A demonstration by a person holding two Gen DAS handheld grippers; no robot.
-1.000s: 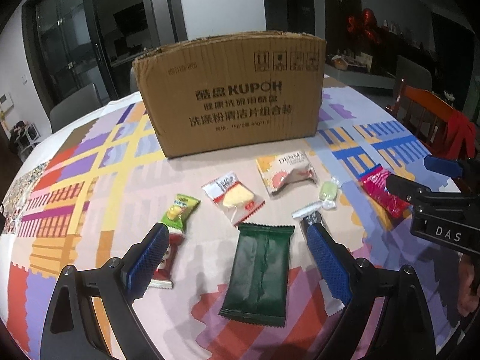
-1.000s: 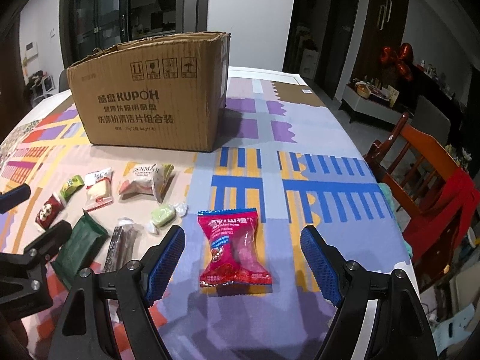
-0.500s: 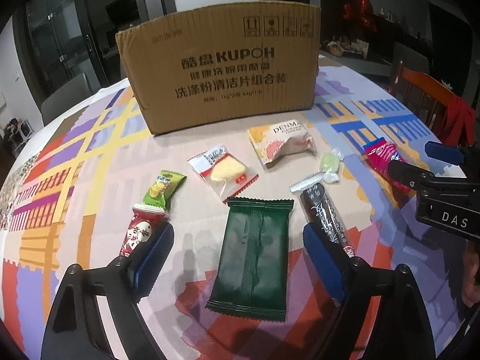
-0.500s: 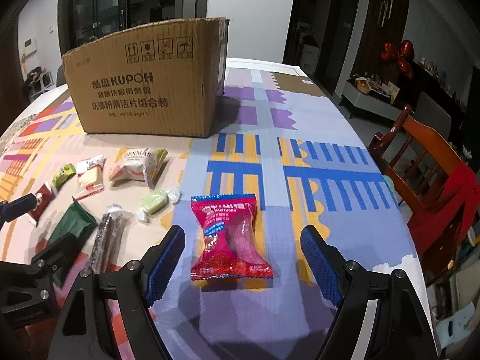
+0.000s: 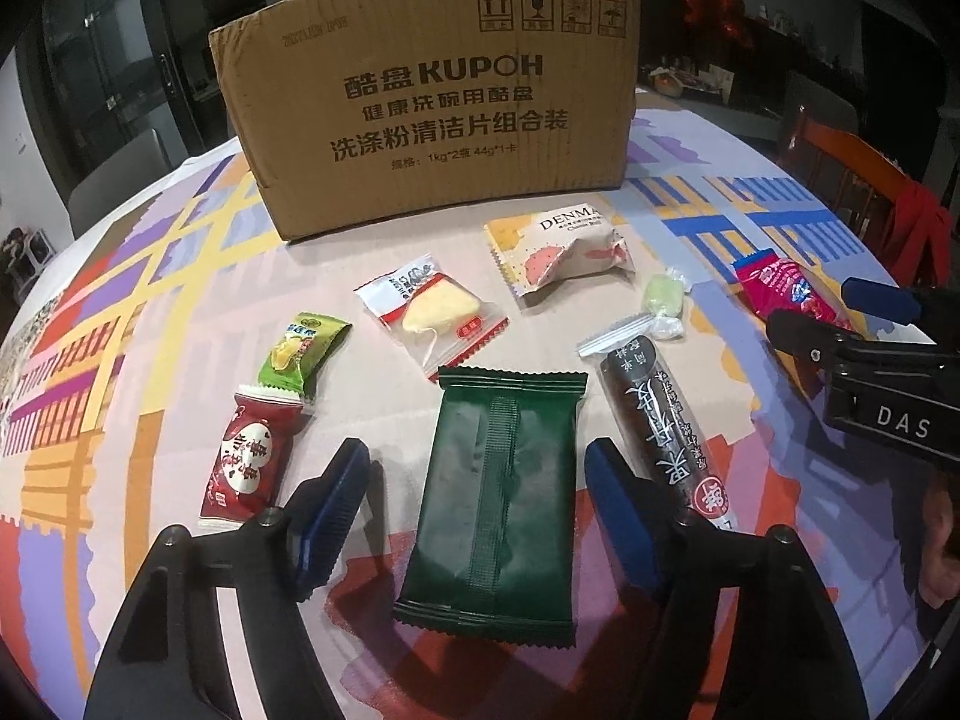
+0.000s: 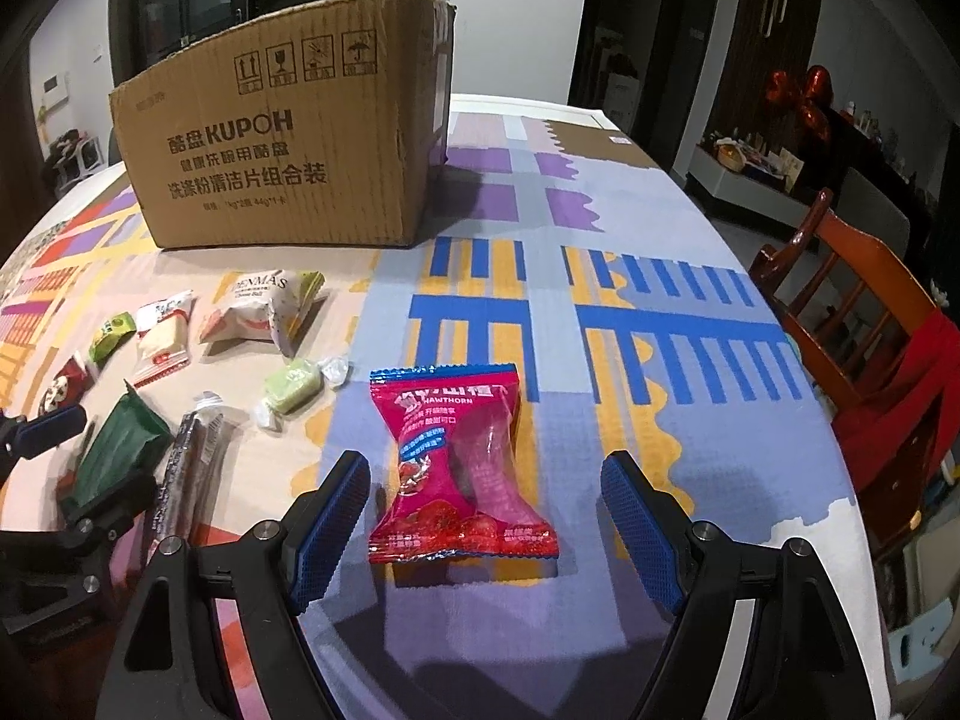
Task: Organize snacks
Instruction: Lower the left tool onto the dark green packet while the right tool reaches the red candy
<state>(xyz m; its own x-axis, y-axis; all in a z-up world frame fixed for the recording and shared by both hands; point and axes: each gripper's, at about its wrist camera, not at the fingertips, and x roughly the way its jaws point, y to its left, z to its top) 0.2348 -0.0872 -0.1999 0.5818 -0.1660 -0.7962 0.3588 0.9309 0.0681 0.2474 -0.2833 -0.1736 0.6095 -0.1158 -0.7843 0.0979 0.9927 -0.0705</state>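
Note:
A cardboard box [image 5: 426,102] stands at the back of the table; it also shows in the right wrist view [image 6: 288,150]. My left gripper [image 5: 480,516] is open and straddles a dark green packet [image 5: 495,510] low over the table. My right gripper [image 6: 486,531] is open around a pink hawthorn packet [image 6: 459,456], which also shows in the left wrist view [image 5: 786,291]. Other snacks lie in front of the box: a red packet [image 5: 249,462], a green one [image 5: 303,351], a white and red one [image 5: 432,312], a cream DENMA packet [image 5: 558,252], a pale green candy [image 5: 663,300] and a dark stick [image 5: 660,414].
The table has a colourful patterned cloth [image 6: 600,312]. A wooden chair [image 6: 864,300] with red cloth stands at the right edge. Dark glass doors and cabinets stand behind the table.
Both grippers have moved forward and down towards the table. The green packet now lies between my left fingers, and the pink packet lies deeper between my right fingers.

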